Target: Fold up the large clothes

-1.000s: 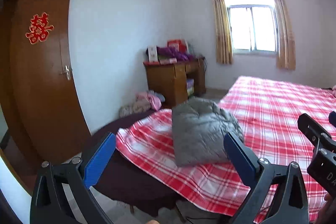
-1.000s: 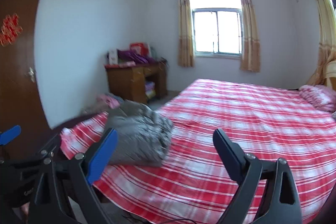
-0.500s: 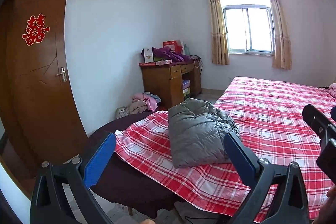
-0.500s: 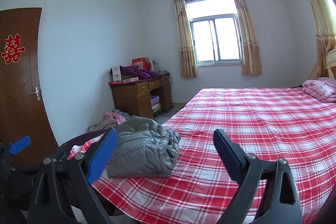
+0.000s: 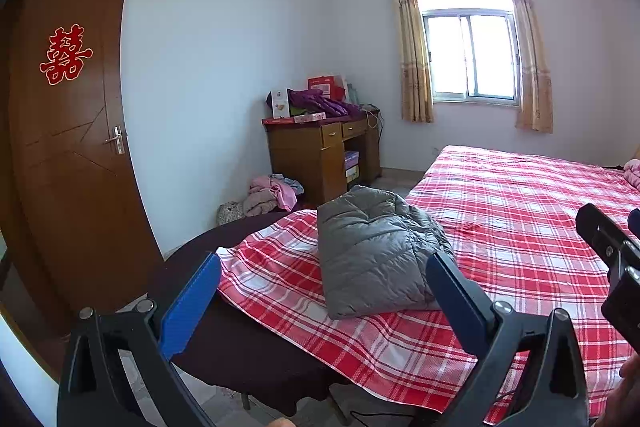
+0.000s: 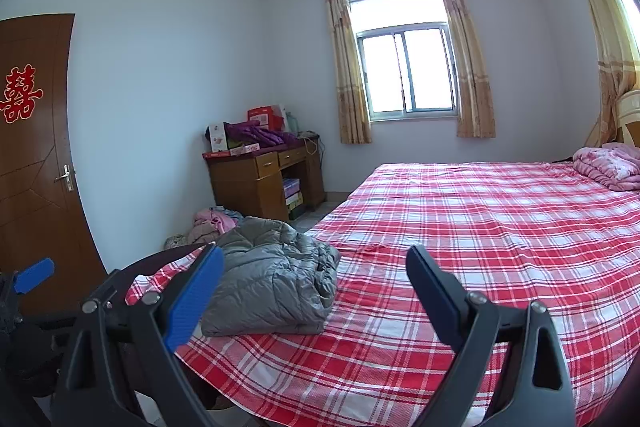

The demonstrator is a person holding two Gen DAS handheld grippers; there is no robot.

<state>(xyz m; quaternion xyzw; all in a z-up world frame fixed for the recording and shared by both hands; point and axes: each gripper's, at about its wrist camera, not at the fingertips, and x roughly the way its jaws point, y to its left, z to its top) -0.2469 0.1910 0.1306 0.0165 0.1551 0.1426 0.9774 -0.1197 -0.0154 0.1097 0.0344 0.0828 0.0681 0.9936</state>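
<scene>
Both grippers we're holding are spread wide with nothing in them: our left gripper [image 5: 320, 291] and our right gripper [image 6: 314, 287] hang in the air off the foot of the bed, clear of the fabric. Ahead of them sits the grey puffer jacket [image 5: 376, 251], folded into a lumpy bundle near the bed's left corner, resting on the red plaid sheet [image 6: 480, 235]. To the right of the jacket the sheet is bare and flat all the way to a pink blanket [image 6: 608, 165] at the far end. Beyond the bed we see a wooden desk [image 5: 320, 151], a brown door [image 5: 68, 147] and a curtained window [image 6: 406, 67].
</scene>
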